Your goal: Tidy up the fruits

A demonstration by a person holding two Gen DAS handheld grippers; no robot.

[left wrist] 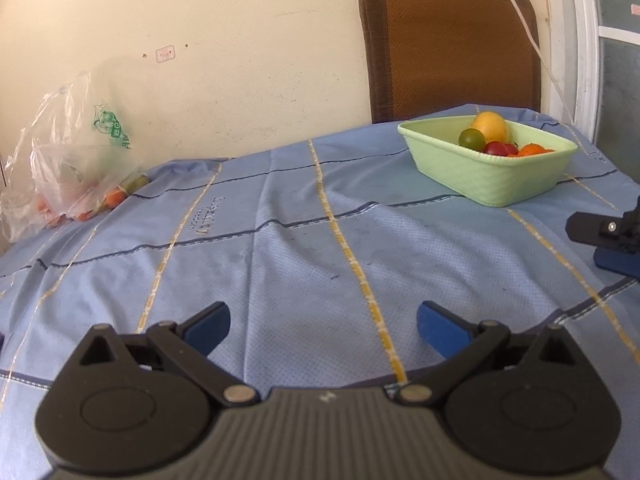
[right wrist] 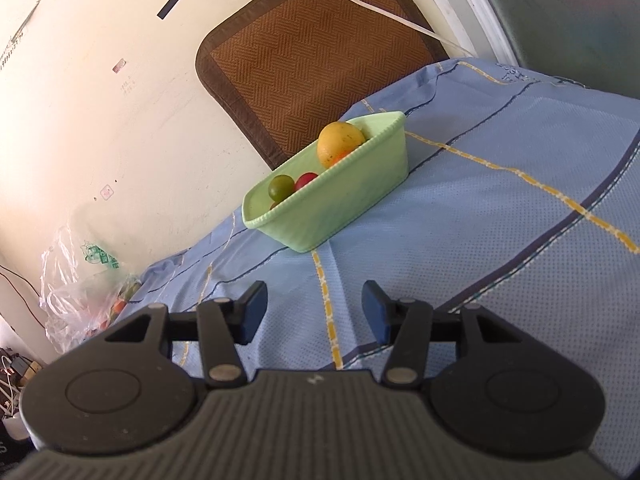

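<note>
No text is legible; the green print on the plastic bag (left wrist: 110, 126), the woven lettering on the blue cloth (left wrist: 208, 216) and the small wall stickers (left wrist: 165, 54) cannot be read.

Under the matt black plastic left gripper (left wrist: 323, 326) lies a woven blue cloth (left wrist: 304, 240), ahead to the right a ribbed matt green plastic basket (left wrist: 496, 176) of glossy fruits (left wrist: 490, 126), far left a clear crinkled plastic bag (left wrist: 68, 160).
</note>
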